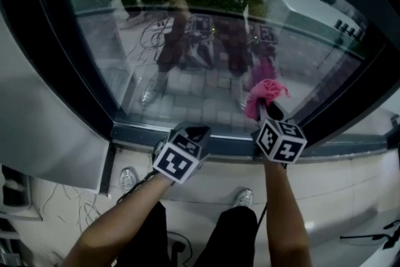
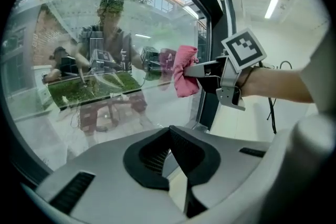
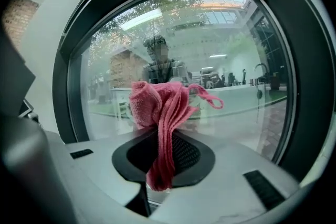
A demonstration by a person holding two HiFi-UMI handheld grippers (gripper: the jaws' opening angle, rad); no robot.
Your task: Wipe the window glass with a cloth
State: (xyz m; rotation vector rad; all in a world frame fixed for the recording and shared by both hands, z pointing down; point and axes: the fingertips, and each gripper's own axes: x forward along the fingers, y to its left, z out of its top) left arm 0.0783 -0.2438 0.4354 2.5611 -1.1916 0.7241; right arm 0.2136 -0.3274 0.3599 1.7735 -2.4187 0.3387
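Head view: the right gripper [image 1: 265,108] sits lower right of ctr, jaws pinched on the pink cloth [image 1: 266,92]. The cloth bunches out past the jaw tips and lies at the window glass [image 1: 212,40], in the pane's lower right corner, just above the bottom rail of the dark frame [image 1: 81,97].

Right gripper view: the cloth [image 3: 164,107] is squeezed btwn both black pads of the right gripper [image 3: 161,150]. A folded strip hangs down through the gap at btm ctr. The wad and a loose loop stand up mid-frame w/ the glass [image 3: 236,86] right behind.

Left gripper view, upper right of ctr: the cloth [image 2: 184,77] meets its own reflection on the glass [image 2: 105,107], so I read it as touching the pane.

The left gripper [image 1: 192,132] is at btm ctr of the head view, to the left of the other one and apart from the cloth. Its tip is near the bottom rail. I can't tell if it touches anything there. In its own view the left gripper [image 2: 169,132] has its jaws pressed together at the tips, nothing btwn them.

Both of the person's forearms come in from the btm edge of the head view, w/ shoes [image 1: 244,198] on the floor below. A reflection of the person w/ both grippers shows in the pane, upper ctr.
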